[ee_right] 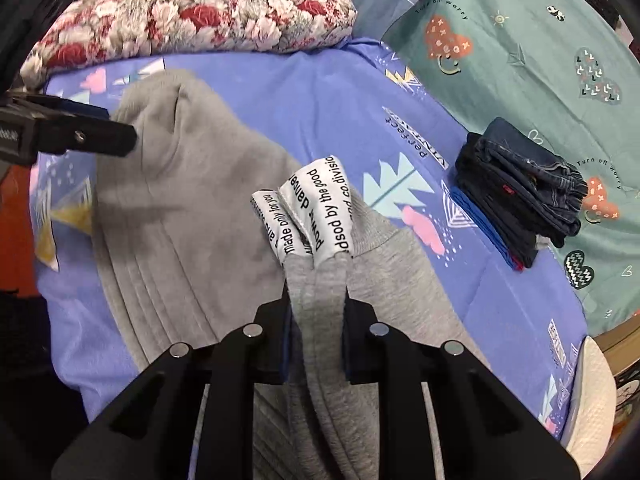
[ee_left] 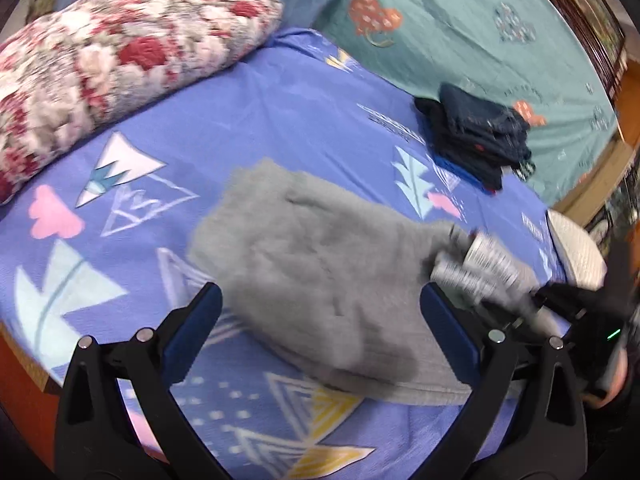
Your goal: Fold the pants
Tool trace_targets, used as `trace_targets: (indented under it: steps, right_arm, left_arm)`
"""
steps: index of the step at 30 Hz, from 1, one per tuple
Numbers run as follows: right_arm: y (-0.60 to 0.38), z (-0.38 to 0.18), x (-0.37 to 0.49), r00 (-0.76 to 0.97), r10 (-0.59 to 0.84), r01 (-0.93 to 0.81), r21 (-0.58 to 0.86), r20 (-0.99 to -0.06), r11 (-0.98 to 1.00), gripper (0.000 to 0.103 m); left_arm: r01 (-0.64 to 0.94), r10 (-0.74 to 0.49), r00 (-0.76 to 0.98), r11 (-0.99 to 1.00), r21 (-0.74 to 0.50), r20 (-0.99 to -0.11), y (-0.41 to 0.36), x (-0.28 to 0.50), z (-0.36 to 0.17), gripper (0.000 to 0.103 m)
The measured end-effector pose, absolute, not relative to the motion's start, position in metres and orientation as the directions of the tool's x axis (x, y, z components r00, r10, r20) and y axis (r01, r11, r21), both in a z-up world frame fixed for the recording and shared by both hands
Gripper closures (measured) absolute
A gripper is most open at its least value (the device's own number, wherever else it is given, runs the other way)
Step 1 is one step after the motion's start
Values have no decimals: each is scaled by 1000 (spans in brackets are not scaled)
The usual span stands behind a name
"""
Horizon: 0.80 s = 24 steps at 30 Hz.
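Grey sweatpants (ee_left: 320, 276) lie bunched on the blue patterned bed sheet (ee_left: 248, 120). My left gripper (ee_left: 320, 320) is open, its blue-padded jaws wide apart over the pants, holding nothing. My right gripper (ee_right: 316, 320) is shut on the grey pants (ee_right: 192, 208) near a white printed label strip (ee_right: 320, 204), lifting that part. In the left wrist view the right gripper (ee_left: 560, 304) shows at the right edge with the label (ee_left: 480, 256). In the right wrist view the left gripper (ee_right: 72, 136) shows at the left, by the pants' far edge.
A floral pillow (ee_left: 120, 56) lies at the back left. A teal blanket (ee_left: 480, 28) covers the back right. A stack of folded dark pants (ee_left: 476, 136) sits at the right, also in the right wrist view (ee_right: 520, 196). A white cushion (ee_left: 576, 248) is at the bed's right edge.
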State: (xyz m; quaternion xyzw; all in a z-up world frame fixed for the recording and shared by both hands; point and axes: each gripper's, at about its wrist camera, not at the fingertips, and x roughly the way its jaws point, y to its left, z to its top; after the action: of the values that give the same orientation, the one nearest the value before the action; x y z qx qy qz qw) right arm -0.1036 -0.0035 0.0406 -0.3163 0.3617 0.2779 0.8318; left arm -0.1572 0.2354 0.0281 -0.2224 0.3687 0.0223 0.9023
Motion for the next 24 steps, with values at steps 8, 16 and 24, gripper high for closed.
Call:
trace_targets:
  steps: [8, 16, 24]
  right_arm:
    - [-11, 15, -118, 514, 284, -734, -244, -809, 634, 66]
    - [-45, 61, -138, 514, 478, -739, -84, -712, 669, 64]
    - [-79, 64, -130, 517, 531, -695, 33, -671, 718, 64]
  left_arm:
    - [-361, -330, 637, 671, -648, -696, 297, -162, -19, 2]
    - [-351, -406, 621, 621, -701, -671, 272, -119, -29, 2]
    - [-449, -308, 663, 565, -692, -682, 275, -91, -32, 6]
